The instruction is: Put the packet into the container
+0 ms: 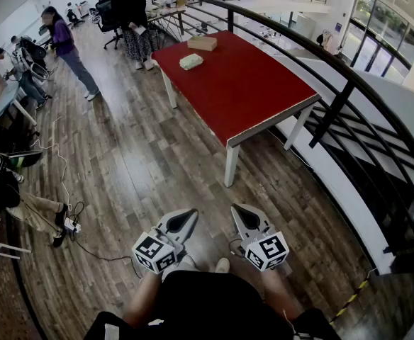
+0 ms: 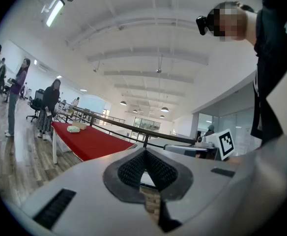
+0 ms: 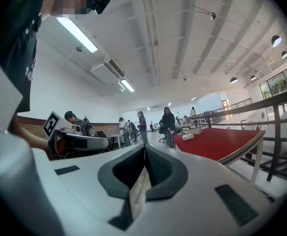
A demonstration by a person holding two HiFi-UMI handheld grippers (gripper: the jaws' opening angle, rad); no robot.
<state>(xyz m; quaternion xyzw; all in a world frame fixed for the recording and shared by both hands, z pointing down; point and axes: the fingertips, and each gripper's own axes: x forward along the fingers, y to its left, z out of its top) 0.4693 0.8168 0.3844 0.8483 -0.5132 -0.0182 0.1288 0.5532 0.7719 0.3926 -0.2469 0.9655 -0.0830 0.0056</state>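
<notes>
A pale green packet (image 1: 191,61) lies on the far part of a red table (image 1: 242,91), with a tan box-like container (image 1: 202,43) just beyond it. Both grippers are held close to my body, well short of the table and above the wooden floor. My left gripper (image 1: 184,218) and my right gripper (image 1: 246,217) are both shut and hold nothing. The left gripper view shows its pads meeting (image 2: 144,154), with the packet (image 2: 73,129) and the container (image 2: 79,125) small in the distance. In the right gripper view the pads touch too (image 3: 144,149), and the packet (image 3: 187,136) is far off.
A black metal railing (image 1: 334,83) curves along the table's right side, with a drop beyond it. Several people (image 1: 65,44) stand or sit at the left and back. Cables and a power strip (image 1: 71,225) lie on the floor at the left. An office chair (image 1: 108,16) stands behind the table.
</notes>
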